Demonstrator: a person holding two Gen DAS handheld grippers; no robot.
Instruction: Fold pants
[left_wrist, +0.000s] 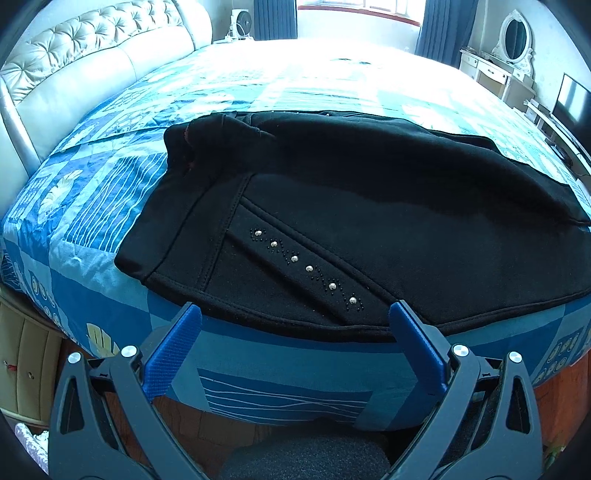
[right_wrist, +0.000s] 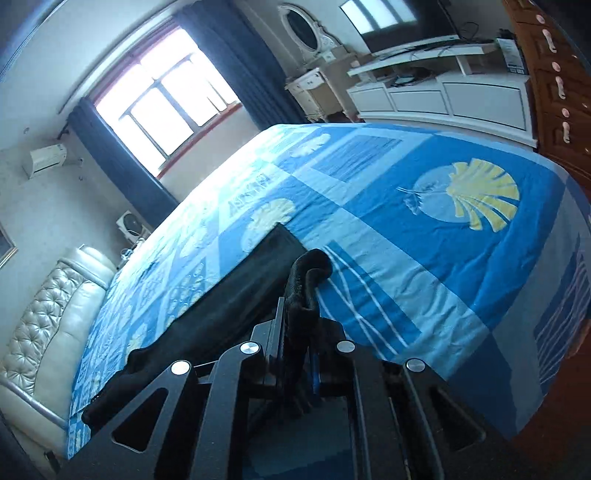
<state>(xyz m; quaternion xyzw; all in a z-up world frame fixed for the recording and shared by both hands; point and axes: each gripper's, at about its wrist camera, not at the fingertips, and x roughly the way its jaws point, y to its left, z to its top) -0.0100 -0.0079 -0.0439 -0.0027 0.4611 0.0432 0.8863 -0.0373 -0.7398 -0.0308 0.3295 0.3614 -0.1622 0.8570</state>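
Black pants (left_wrist: 332, 206) lie across the blue patterned bedspread, waist end toward me, with a studded pocket trim (left_wrist: 306, 267) near the front edge. A leg part is folded over the top. My left gripper (left_wrist: 295, 314) is open, its blue fingers just short of the waistband, holding nothing. In the right wrist view, my right gripper (right_wrist: 301, 306) is shut on a bunched fold of the black pants (right_wrist: 308, 273); the rest of the cloth (right_wrist: 229, 306) trails to the left over the bed.
The bed (right_wrist: 424, 229) has a tufted cream headboard (left_wrist: 92, 66) at the left. A white dresser with oval mirror (left_wrist: 513, 48) and a TV unit (right_wrist: 443, 96) stand beyond the far side. A wooden nightstand (left_wrist: 26, 354) is at lower left.
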